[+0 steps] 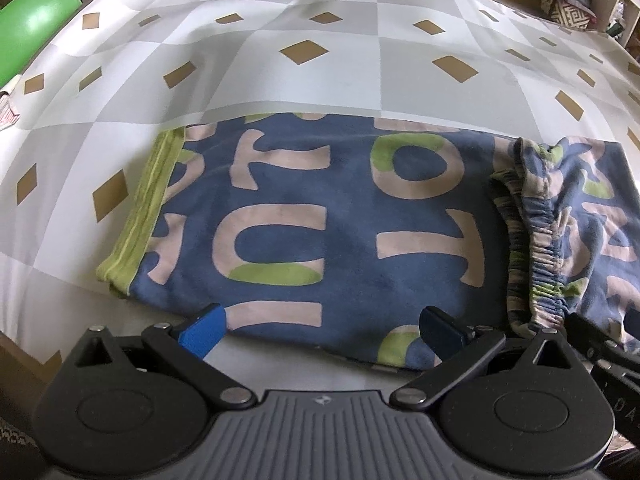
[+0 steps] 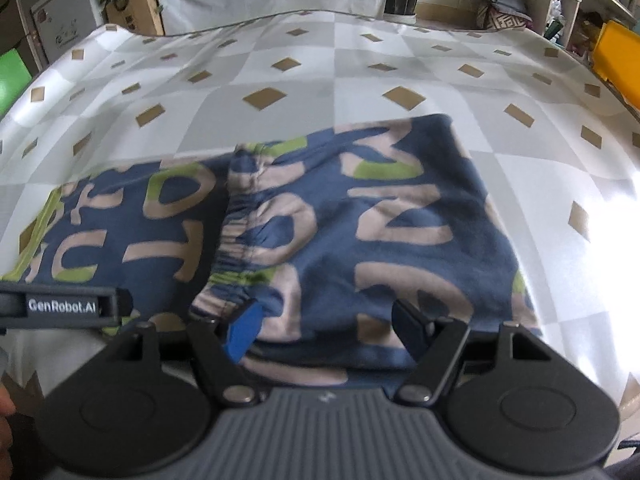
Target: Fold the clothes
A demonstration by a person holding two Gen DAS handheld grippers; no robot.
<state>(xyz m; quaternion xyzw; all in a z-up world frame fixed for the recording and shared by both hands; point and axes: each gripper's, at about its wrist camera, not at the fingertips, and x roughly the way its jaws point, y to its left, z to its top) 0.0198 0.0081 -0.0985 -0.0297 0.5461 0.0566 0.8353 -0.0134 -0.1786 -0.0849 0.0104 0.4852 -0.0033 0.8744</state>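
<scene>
A pair of blue trousers point(image 1: 320, 216) printed with beige and green letters lies flat on the chequered tablecloth point(image 1: 304, 48). Its green cuff point(image 1: 132, 216) is at the left end. At the right, the part with the gathered waistband point(image 1: 536, 248) is folded back over the leg. My left gripper point(image 1: 324, 334) is open over the garment's near edge, its pads wide apart. My right gripper point(image 2: 328, 332) is open over the folded waist part point(image 2: 360, 224), with cloth lying below and between its fingers. The left gripper's body point(image 2: 60, 306) shows at the left of the right wrist view.
A green object point(image 1: 36, 20) stands off the table's far left corner. A patterned cushion point(image 1: 568, 4) and shelves are at the far right, next to a yellow bin point(image 2: 616, 60). A cardboard box with a plant point(image 2: 132, 4) stands behind the table.
</scene>
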